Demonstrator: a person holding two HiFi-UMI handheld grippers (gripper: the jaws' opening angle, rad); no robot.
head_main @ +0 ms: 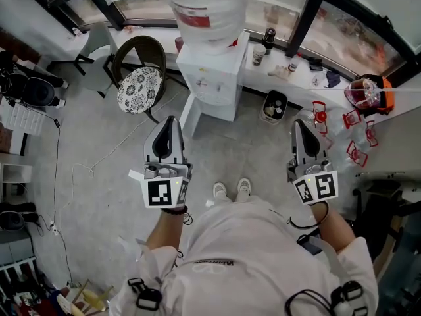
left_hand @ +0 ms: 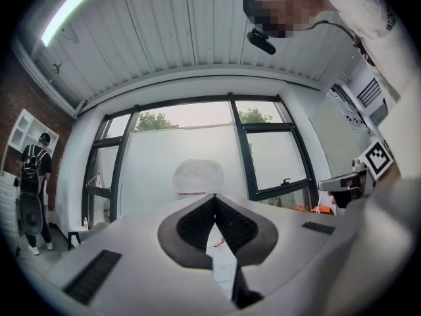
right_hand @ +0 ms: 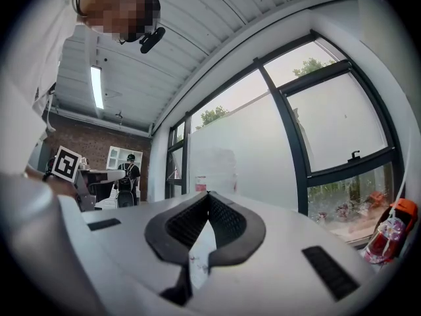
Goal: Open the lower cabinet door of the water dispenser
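Water dispenser [head_main: 214, 71] stands against the window ledge [head_main: 289, 78], with the big bottle [head_main: 207, 5] on top.

A white panel [head_main: 191, 116] juts from its lower left front corner out over the floor. To me it reads as the lower cabinet door swung open on a left hinge. If so, the door lies as the task wants and nothing obvious is left to do. If it's some other slab leaning there, the door is shut and reach, grab and pull all remain. The pictures don't settle which.

Grippers:
- Left gripper [head_main: 170, 125] and right gripper [head_main: 300, 127] are both held near the person's waist, aimed roughly at the dispenser and well apart from it. Shoes [head_main: 230, 190] are planted back from it too.
- In the left gripper view the pads meet at the tip with nothing between them.
- The right gripper view shows the same: jaws together, empty.
- Neither gripper touches the panel or the dispenser.

Hard to make out:
- The head view is too steep to show a cabinet opening, handle or hinge. The dispenser front is heavily foreshortened.
- The bottle is blurred and cut off at the top edge.
- In both gripper views the gripper body blocks the lower cabinet. Only the bottle top shows above it, plus a sliver of white front below the pads.
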